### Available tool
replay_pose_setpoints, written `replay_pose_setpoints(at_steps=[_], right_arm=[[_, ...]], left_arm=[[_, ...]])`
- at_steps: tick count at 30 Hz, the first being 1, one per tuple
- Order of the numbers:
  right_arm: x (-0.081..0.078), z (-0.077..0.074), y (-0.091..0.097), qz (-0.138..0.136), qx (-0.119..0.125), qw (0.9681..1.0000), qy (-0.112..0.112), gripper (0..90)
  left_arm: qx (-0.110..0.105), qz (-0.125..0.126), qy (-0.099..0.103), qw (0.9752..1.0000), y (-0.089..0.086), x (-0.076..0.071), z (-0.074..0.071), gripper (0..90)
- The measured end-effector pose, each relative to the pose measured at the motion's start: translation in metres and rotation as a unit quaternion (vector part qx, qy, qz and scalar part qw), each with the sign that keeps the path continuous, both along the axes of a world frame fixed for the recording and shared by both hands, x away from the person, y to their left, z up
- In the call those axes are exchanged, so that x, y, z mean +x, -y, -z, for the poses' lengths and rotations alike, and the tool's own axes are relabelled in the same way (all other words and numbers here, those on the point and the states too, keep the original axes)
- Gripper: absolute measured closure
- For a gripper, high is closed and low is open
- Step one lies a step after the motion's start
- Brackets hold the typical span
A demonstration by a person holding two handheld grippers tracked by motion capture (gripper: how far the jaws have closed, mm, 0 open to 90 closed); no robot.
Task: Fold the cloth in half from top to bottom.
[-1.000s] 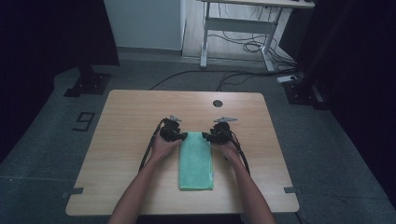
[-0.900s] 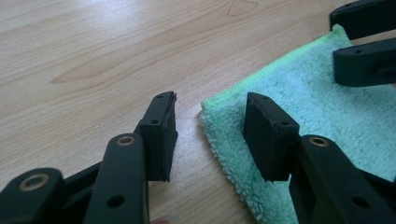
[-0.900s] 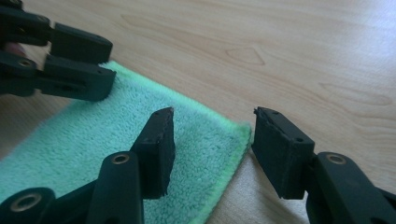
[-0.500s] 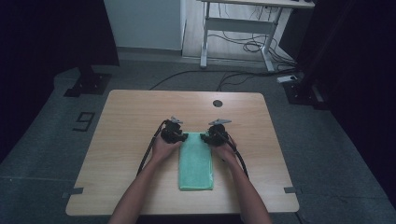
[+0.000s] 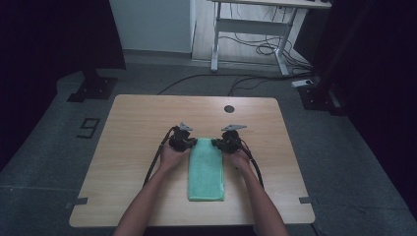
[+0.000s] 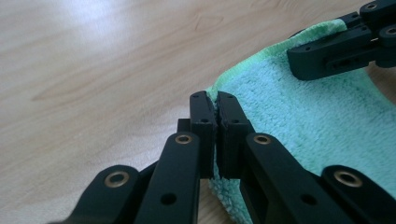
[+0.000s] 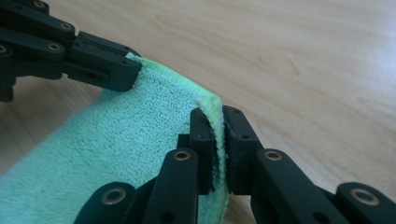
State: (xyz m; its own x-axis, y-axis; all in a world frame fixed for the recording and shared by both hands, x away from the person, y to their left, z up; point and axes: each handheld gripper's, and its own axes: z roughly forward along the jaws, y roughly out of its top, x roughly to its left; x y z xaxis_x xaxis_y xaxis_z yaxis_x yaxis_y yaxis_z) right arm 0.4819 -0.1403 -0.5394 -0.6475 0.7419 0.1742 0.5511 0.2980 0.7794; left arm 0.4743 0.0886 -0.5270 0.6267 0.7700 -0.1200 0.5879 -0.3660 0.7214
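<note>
A folded green towel (image 5: 206, 169) lies lengthwise on the wooden table (image 5: 137, 123), slightly right of its middle. My left gripper (image 5: 190, 144) is at the towel's far left corner and my right gripper (image 5: 217, 144) at its far right corner. In the left gripper view, the left gripper (image 6: 216, 100) is shut on the towel (image 6: 317, 121) at its corner edge, with the right gripper (image 6: 336, 51) pinching farther off. In the right gripper view, the right gripper (image 7: 215, 114) clamps the towel (image 7: 130, 140) along its hem, and the left gripper (image 7: 93, 60) holds the other corner. Both pairs of jaws have just been closing.
A round cable hole (image 5: 228, 108) sits near the table's far edge. Bare wood spreads to both sides of the towel. Beyond the table, a white desk frame (image 5: 246, 29) stands over loose cables on the floor. A "9" mark (image 5: 88, 128) is on the floor at left.
The left hand has edged slightly nearer the towel's far left corner. The right hand and the towel lie as before.
</note>
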Motion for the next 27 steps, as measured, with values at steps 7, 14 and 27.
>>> replay_pose_setpoints(at_steps=[7, 14, 27], right_arm=[[-0.009, -0.018, 0.001, 0.003, 0.005, 0.9997, 0.022, 82.5], [-0.018, -0.031, 0.002, -0.003, 0.009, 0.9991, 0.04, 82.7], [-0.037, -0.044, 0.005, -0.022, 0.019, 0.997, 0.072, 82.4]], left_arm=[[-0.006, 0.001, 0.019, 0.9998, -0.001, -0.007, -0.018, 87.1], [-0.008, 0.002, 0.03, 0.9995, -0.002, -0.014, -0.031, 87.0], [-0.019, 0.013, 0.063, 0.9977, -0.008, -0.036, -0.046, 86.9]])
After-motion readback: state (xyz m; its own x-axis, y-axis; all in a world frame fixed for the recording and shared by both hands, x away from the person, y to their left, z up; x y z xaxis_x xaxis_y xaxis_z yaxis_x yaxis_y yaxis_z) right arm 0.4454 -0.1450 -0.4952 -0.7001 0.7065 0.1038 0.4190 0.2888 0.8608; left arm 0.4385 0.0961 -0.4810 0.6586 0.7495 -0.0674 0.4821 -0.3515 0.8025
